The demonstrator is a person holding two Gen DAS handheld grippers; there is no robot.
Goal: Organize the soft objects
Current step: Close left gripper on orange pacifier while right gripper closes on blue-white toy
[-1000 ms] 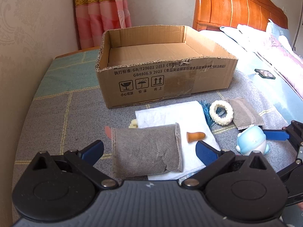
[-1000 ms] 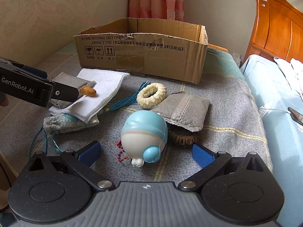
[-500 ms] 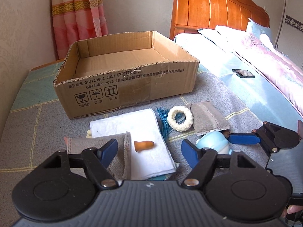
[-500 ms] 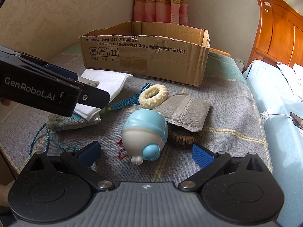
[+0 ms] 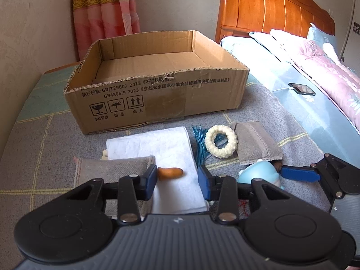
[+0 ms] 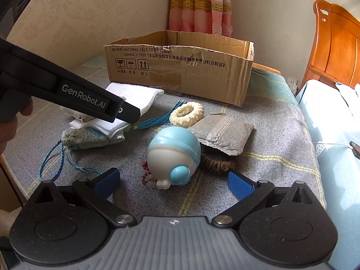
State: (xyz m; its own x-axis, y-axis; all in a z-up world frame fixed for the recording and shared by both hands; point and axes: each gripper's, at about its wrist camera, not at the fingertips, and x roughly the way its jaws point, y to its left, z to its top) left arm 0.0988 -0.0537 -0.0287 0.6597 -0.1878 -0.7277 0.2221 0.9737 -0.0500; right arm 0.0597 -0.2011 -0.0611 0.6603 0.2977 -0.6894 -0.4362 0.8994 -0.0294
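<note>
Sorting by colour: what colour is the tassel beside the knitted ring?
Teal blue; the tassel beside the cream ring shows best in the right wrist view.

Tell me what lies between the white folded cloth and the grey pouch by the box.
In the left wrist view, a cream knitted ring and teal tassel lie between the white cloth and grey pouch.

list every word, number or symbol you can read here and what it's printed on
"GB/T29601 2013" and "GB4806.9 2023": front wall of the brown cardboard box, amid Chinese print too blurred to quote in full.
Three pictograms (wine glass, umbrella, two up arrows): same wall, lower left; the small captions beneath are too small to read.
"GenRobot.AI": side of the black left gripper.
Nothing readable on the cloth items or the blue and white round toy.
</note>
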